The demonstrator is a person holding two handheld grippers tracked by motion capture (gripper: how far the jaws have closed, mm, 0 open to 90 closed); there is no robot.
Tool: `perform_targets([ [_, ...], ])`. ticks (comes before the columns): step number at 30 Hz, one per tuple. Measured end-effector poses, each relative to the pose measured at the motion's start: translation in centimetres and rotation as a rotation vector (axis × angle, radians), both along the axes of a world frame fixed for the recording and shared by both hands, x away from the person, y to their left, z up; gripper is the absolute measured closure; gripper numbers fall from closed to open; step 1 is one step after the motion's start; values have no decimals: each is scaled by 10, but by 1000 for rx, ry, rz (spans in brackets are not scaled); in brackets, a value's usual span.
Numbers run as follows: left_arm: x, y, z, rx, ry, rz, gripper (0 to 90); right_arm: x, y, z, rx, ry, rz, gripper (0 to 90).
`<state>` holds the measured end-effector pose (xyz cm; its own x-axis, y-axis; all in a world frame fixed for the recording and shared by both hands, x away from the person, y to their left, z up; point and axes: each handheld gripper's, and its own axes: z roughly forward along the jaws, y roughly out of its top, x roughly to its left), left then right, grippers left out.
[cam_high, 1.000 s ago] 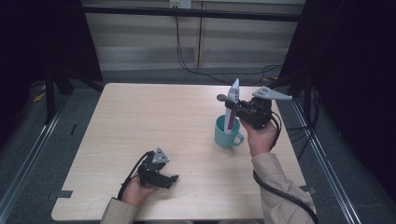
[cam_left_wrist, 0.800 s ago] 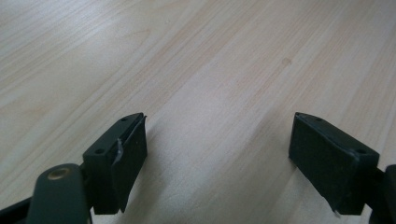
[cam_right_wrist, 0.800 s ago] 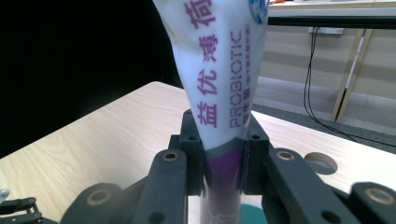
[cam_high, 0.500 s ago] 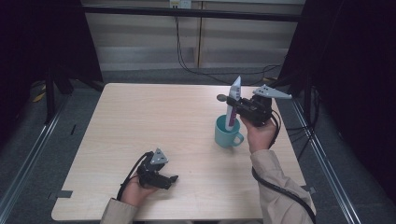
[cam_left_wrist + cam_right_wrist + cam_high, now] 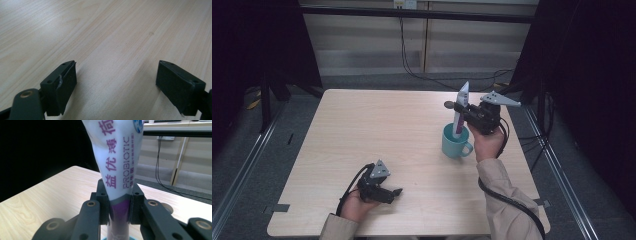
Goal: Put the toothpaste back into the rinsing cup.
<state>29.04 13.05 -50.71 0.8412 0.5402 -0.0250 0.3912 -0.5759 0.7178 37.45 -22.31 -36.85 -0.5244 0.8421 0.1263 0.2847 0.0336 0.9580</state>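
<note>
Toothpaste tube upright above mug rim

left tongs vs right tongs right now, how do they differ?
The left tongs stand open with nothing between them; the right tongs are shut on the white and purple tube. The left tongs lie low on the light wooden table near its front edge; the right tongs are raised above the teal mug, with the tube upright and its lower end in the mug. Both are black, hand-held, with a grey plate on top.

Glossy plastic tube, matt wood-grain table
</note>
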Motion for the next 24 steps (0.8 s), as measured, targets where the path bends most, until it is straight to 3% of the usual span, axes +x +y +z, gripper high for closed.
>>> perform_targets([
  [14,0,2,-1,-1,-8,-7,161,4,2,-18,1,9,-20,755],
  [24,0,2,-1,-7,-8,-8,159,-1,8,-39,-9,27,-26,753],
])
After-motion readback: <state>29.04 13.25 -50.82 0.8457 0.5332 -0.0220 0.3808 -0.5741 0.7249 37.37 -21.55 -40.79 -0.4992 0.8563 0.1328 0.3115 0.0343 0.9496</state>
